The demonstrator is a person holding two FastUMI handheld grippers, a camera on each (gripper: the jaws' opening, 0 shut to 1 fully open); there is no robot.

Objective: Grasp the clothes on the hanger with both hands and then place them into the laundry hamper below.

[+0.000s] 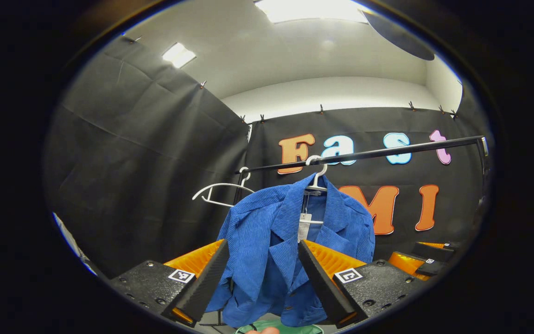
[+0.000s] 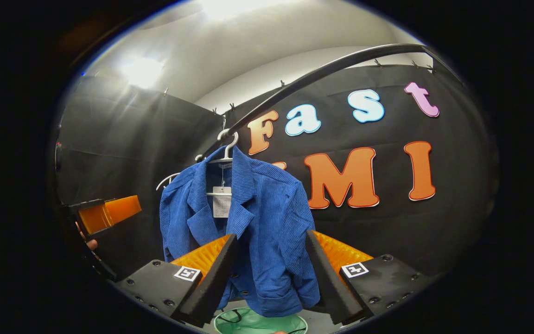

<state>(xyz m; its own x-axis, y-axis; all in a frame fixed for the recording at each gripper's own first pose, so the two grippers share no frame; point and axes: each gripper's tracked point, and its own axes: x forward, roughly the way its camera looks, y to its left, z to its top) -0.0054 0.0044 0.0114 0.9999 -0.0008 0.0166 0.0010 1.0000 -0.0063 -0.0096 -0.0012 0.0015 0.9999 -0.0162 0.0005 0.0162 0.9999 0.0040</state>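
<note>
Both hand-held grippers stand wide open, holding nothing — the left hand-held gripper [image 1: 262, 283] and the right hand-held gripper [image 2: 271, 278] each frame the blue corduroy jacket [image 1: 290, 250] between their fingers. To grasp well, each should probably advance and pinch a shoulder or front panel, then lift clear of the white hanger [image 1: 317, 178]. The ribbed, tagged jacket hangs from the black rail [image 1: 387, 152], above the green laundry hamper [image 2: 260, 322].
</note>
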